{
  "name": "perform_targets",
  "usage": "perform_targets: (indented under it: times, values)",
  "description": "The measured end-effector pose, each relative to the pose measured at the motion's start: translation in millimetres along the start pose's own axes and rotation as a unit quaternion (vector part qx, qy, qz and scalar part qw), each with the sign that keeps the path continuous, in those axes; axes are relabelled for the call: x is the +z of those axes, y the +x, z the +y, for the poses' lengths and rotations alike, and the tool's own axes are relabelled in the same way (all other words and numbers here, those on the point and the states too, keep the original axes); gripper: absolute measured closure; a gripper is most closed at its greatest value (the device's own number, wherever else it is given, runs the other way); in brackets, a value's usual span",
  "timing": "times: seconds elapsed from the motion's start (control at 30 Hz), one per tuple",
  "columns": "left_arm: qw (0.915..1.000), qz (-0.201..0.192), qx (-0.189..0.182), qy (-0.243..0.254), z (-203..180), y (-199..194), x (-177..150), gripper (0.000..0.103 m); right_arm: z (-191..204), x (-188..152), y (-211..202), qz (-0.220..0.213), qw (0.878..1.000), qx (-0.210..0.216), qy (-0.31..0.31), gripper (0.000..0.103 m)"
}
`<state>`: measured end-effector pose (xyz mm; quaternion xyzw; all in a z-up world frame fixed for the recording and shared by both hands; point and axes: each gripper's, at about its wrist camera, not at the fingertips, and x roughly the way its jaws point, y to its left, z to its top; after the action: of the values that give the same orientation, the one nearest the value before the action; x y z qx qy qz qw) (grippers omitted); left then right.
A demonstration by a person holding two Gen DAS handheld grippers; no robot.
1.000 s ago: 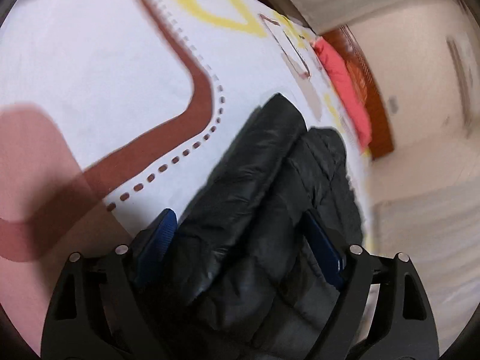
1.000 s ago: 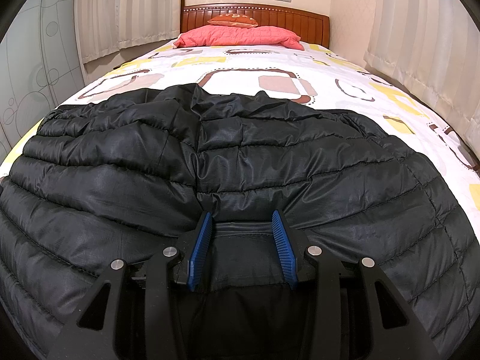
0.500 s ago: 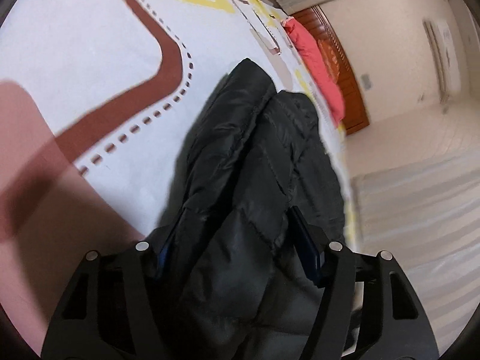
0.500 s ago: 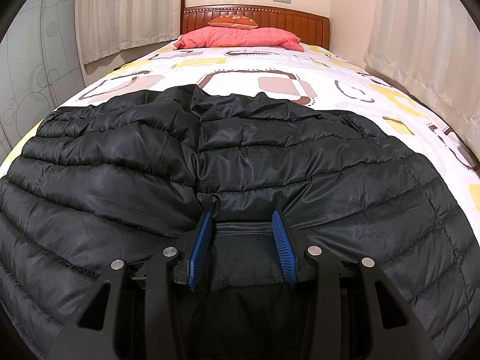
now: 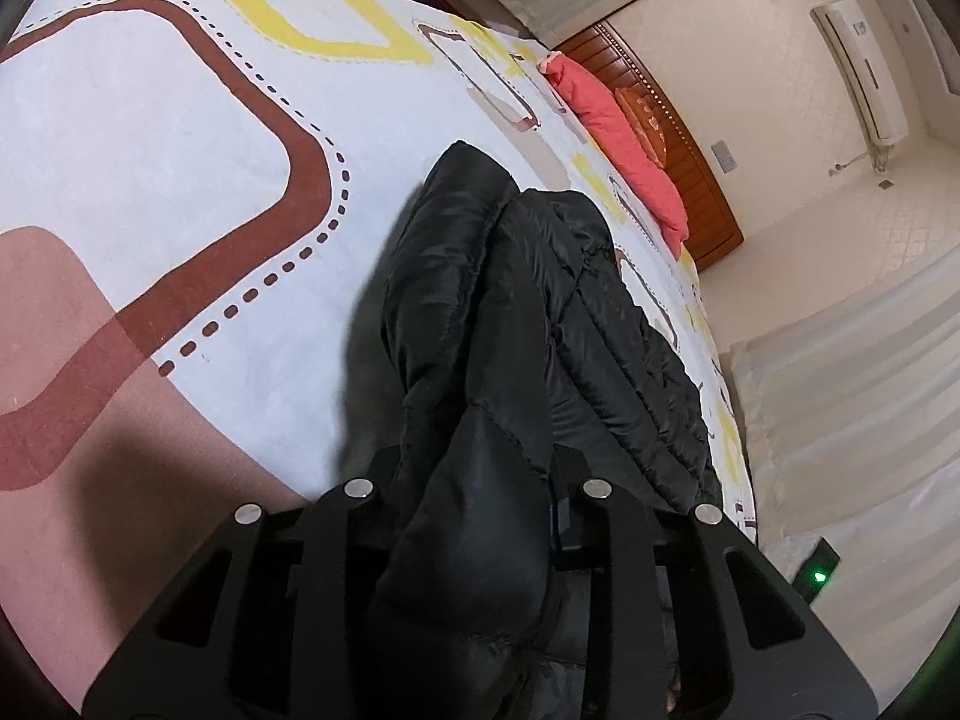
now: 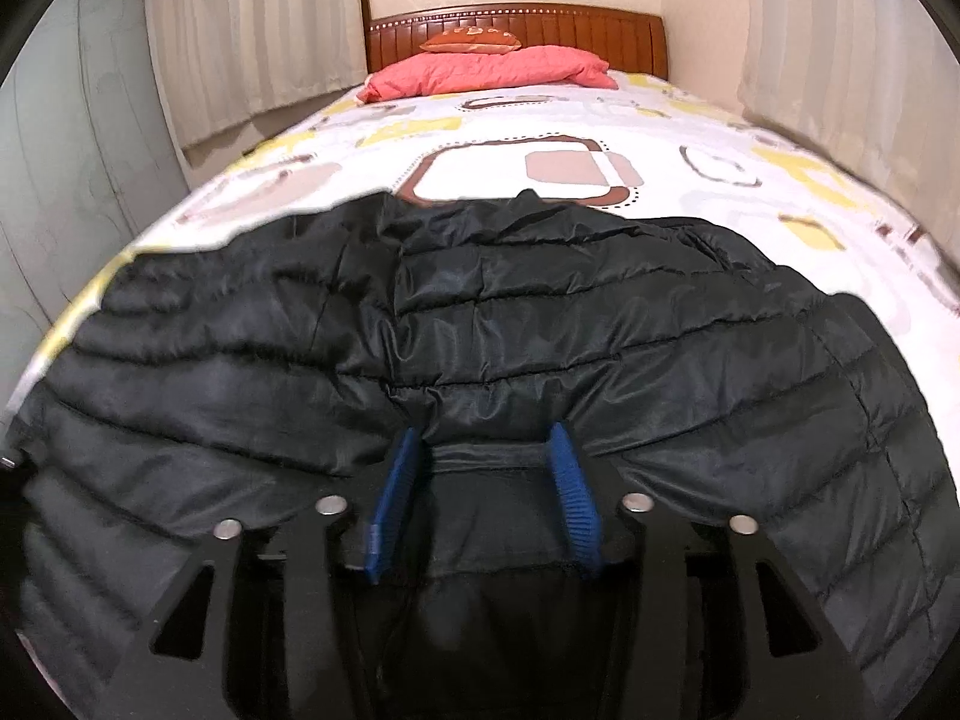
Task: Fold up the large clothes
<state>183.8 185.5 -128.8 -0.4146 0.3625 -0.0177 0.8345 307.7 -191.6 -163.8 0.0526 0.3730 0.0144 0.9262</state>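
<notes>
A black quilted puffer jacket (image 6: 540, 324) lies spread on a bed with a white patterned sheet (image 6: 528, 126). My right gripper (image 6: 483, 450) is shut on the jacket's near hem band, its blue pads (image 6: 573, 492) on either side of the bunched fabric. In the left wrist view the jacket (image 5: 516, 300) hangs in a folded bundle above the sheet (image 5: 150, 120). My left gripper (image 5: 480, 480) is shut on that bundle; the fabric hides its pads.
A red pillow (image 6: 486, 72) and a small orange cushion (image 6: 471, 39) lie by the wooden headboard (image 6: 516, 24). Curtains (image 6: 252, 30) hang on both sides of the bed. A wall air conditioner (image 5: 858, 60) shows in the left wrist view.
My left gripper has closed tightly on the jacket bundle and lifted it. My right gripper has raised and pulled the hem, so the jacket's far edge sits nearer to me.
</notes>
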Motion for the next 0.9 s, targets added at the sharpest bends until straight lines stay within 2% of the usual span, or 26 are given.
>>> perform_targets:
  times: [0.1,0.23,0.4,0.47,0.6,0.7,0.77,0.83,0.9]
  values:
    - [1.0000,0.003,-0.002,-0.002,1,-1,2,0.074,-32,6,-21,-0.016,0.999,0.018,0.045,0.036]
    - [1.0000,0.003,-0.001,-0.003,6,-6,-5,0.074,-102,5,-54,-0.048,0.991,0.011,0.122,0.034]
    - [1.0000,-0.001,-0.002,-0.009,7,-4,-6,0.074,-190,-18,-71,-0.051,0.974,-0.021,0.218,0.033]
    - [0.9999,-0.004,-0.001,-0.013,8,-5,-6,0.074,-214,-34,-65,-0.039,0.964,-0.013,0.261,0.033]
    - [0.9999,-0.007,0.002,-0.014,8,-7,-9,0.074,-240,-55,-46,-0.016,0.941,0.039,0.337,0.033]
    - [0.9998,-0.006,0.001,-0.018,9,-8,-10,0.072,-239,-60,-32,-0.016,0.926,0.079,0.368,0.033]
    - [0.9997,-0.007,0.000,-0.024,11,-10,-11,0.069,-239,-61,-28,-0.015,0.922,0.103,0.372,0.033]
    - [0.9993,-0.013,-0.003,-0.035,14,-13,-13,0.064,-234,-58,-21,-0.011,0.924,0.113,0.365,0.031]
    - [0.9985,-0.021,-0.002,-0.050,18,-18,-16,0.047,-229,-54,-17,-0.014,0.930,0.104,0.353,0.034]
